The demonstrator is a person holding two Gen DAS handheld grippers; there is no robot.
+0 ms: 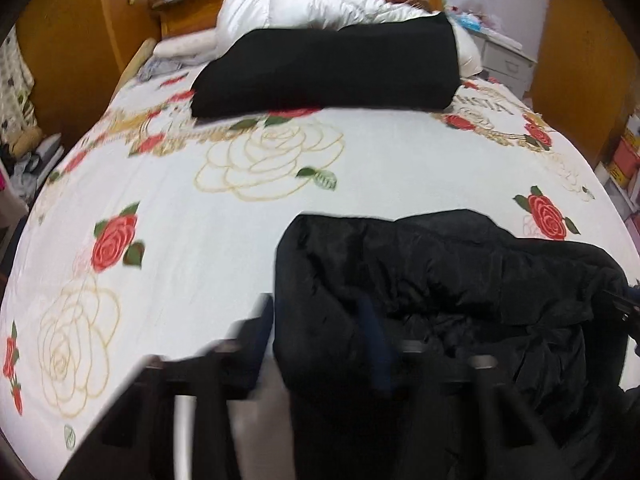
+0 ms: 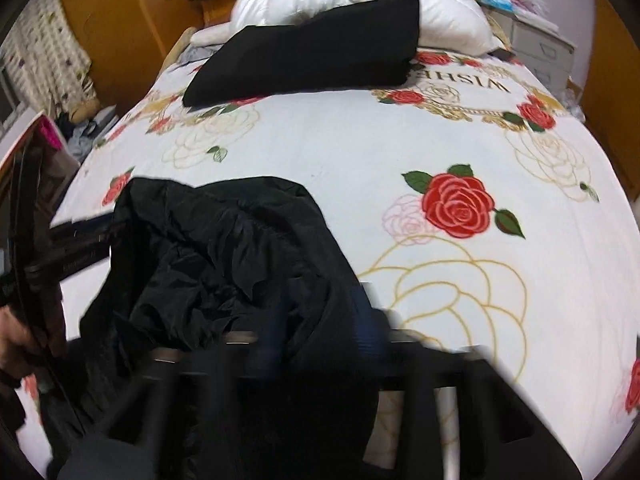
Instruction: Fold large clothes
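Left wrist view: clamping the left tool [image 1: 318, 328] onto the near edge of a black shiny padded jacket [image 1: 460, 272], with one finger outside the fabric and the other buried in it. Blurring badly, though, so reading the grip as closed on cloth rather than seeing the pads cleanly.

Doing the same from the right wrist view: pinching the right tool [image 2: 324, 312] together on the jacket's [image 2: 224, 248] opposite near edge, with fabric bunched between its two blue fingers.

Keeping the jacket in a rumpled heap at the near end of the bed, on a white bedspread printed with red and gold roses [image 1: 240, 240]. Not yet laying it flat, showing no straight crease anywhere, and hiding the sleeves and collar somewhere in the folds.

Resting well apart at the far end: a folded black garment [image 1: 328, 68], squared off neatly and leaning against a white quilted duvet [image 1: 288, 4]. Judging that piece as already done.

Judging this second piece as only starting: still needing spreading, smoothing, sleeves turning in, and folding down to a matching rectangle.
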